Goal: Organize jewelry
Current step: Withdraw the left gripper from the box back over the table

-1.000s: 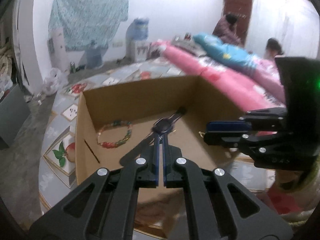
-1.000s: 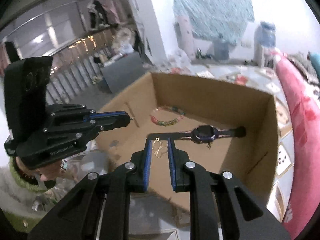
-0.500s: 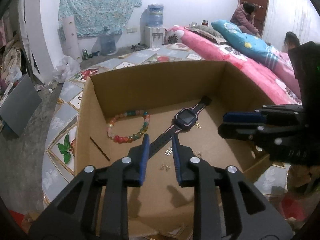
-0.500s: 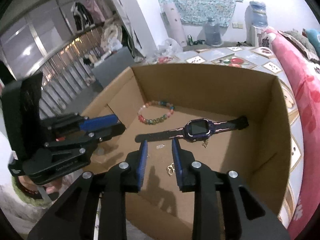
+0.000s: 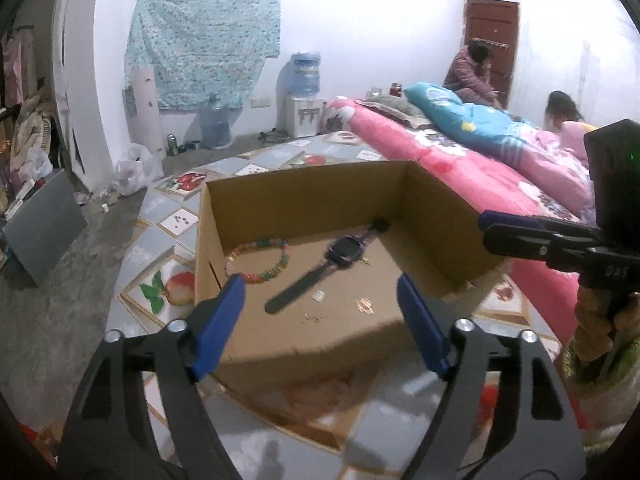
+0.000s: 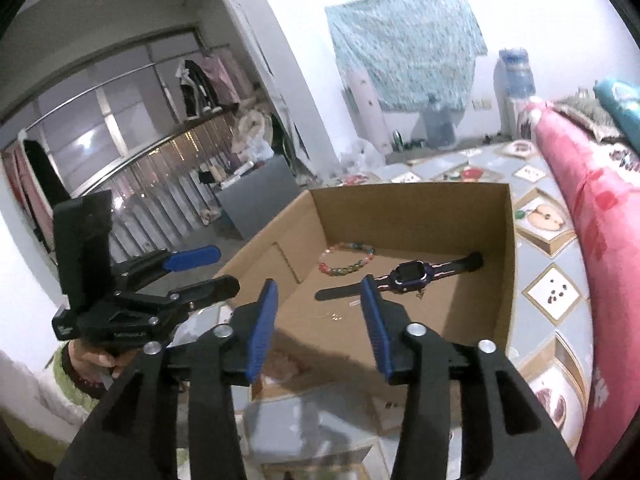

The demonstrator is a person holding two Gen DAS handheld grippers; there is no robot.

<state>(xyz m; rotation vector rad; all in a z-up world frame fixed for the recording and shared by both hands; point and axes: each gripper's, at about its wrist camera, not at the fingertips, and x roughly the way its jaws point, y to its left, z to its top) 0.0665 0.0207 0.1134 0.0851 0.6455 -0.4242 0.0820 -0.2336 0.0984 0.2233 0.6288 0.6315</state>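
An open cardboard box (image 5: 304,196) (image 6: 400,212) stands on the patterned mat. On its floor lie a coloured bead bracelet (image 5: 260,278) (image 6: 344,270), a dark watch (image 5: 344,250) (image 6: 408,274), a small gold earring (image 5: 364,305) and a tiny white tag (image 5: 319,295). My left gripper (image 5: 319,280) (image 6: 227,268) hovers before the box's near wall, its jaws opening wide with nothing between them. My right gripper (image 6: 319,282) (image 5: 486,228) hangs over the near right rim, jaws also opening and empty.
A pink-covered bed (image 5: 460,168) runs along the right, with two people (image 5: 472,72) at its far end. A water dispenser (image 5: 305,92) stands by the back wall. A grey board (image 5: 40,228) and clutter lie left. A railing (image 6: 152,184) shows far left.
Both grippers have drawn back out of the box and spread their jaws. The watch and the gold earring they held now lie loose on the box floor.
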